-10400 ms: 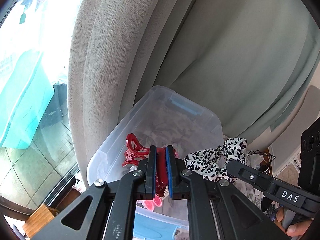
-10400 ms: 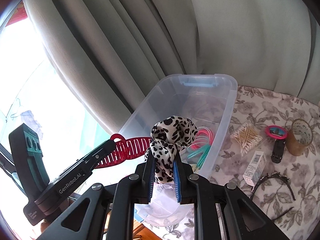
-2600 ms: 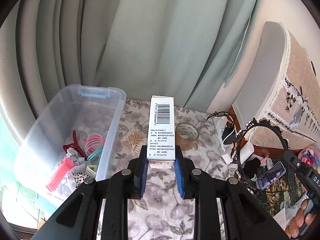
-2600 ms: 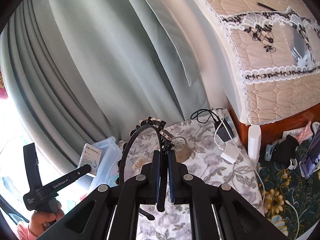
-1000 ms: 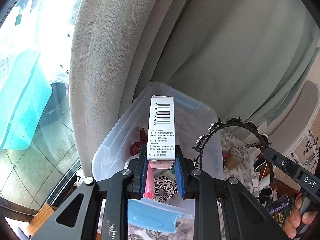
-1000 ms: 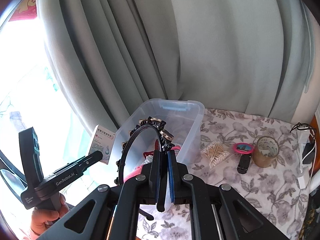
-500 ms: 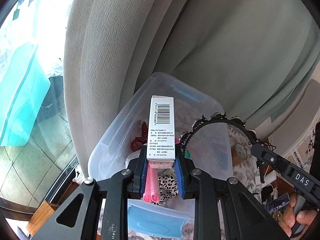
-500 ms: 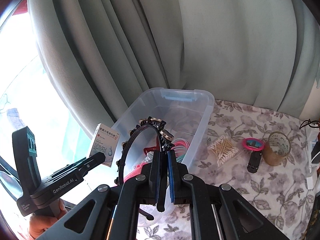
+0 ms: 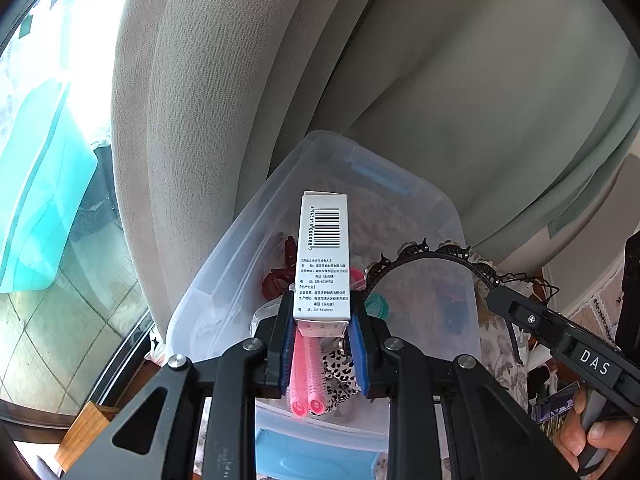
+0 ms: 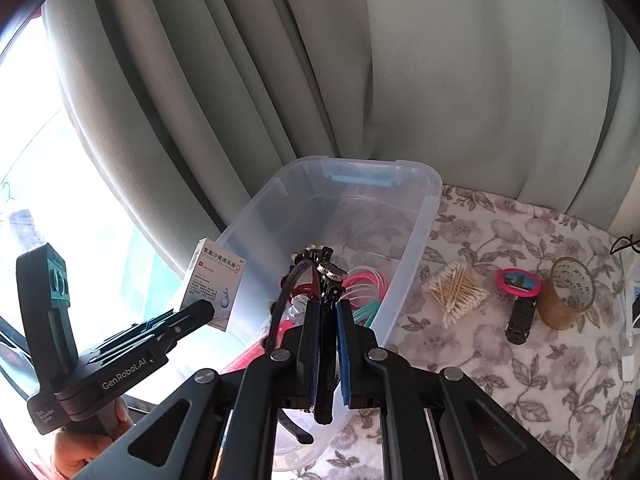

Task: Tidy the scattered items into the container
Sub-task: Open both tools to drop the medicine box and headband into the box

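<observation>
**Two loads hovering over one bin**

While both grippers are hanging above the clear plastic storage bin [image 10: 416, 216], the left gripper [image 9: 322, 322] is clamping a tall white cardboard medicine box [image 9: 323, 256] by its lower end, and the right gripper [image 10: 326, 320] is pinching a black studded headband [image 10: 296, 280], its jaws nearly closed on the band.

The box is sitting over the bin's near end, above the pink hair rollers [image 9: 306, 376] and leopard-print scrunchie [image 9: 340, 372]. The headband's arc is crowding close beside it. Releasing together is risking a snag: the arc could catch the bin's rim or tangle with the box, tipping it out onto the floral tabletop [image 10: 520, 360], where the cotton swabs [image 10: 456, 292] and tape roll [image 10: 566, 296] are waiting.
</observation>
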`<state>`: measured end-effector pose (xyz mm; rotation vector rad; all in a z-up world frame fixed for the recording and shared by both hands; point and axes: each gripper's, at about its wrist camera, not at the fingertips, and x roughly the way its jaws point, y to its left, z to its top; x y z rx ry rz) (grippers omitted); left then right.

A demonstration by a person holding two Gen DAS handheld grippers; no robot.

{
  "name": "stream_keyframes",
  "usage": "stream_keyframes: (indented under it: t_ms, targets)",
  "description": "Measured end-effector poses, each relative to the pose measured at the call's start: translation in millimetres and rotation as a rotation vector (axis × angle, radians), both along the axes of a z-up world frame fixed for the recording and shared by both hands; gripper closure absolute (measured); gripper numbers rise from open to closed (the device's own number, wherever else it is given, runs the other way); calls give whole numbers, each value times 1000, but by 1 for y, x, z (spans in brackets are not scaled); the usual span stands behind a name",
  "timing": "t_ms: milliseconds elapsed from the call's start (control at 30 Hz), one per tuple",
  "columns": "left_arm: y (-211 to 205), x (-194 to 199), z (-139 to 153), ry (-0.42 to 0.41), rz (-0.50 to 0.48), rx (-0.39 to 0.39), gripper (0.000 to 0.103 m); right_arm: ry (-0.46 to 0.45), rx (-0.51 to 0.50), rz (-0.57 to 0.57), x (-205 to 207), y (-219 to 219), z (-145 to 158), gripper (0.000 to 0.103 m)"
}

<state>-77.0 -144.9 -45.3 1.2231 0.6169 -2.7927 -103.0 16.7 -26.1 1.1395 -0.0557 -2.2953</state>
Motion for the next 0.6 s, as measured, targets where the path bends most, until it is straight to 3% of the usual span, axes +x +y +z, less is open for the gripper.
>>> stream_keyframes:
  t_ms: [600]
  targets:
    - [30,-5,-8,-46,1,-2,77,-35,1,41,-7,-6,-9,90]
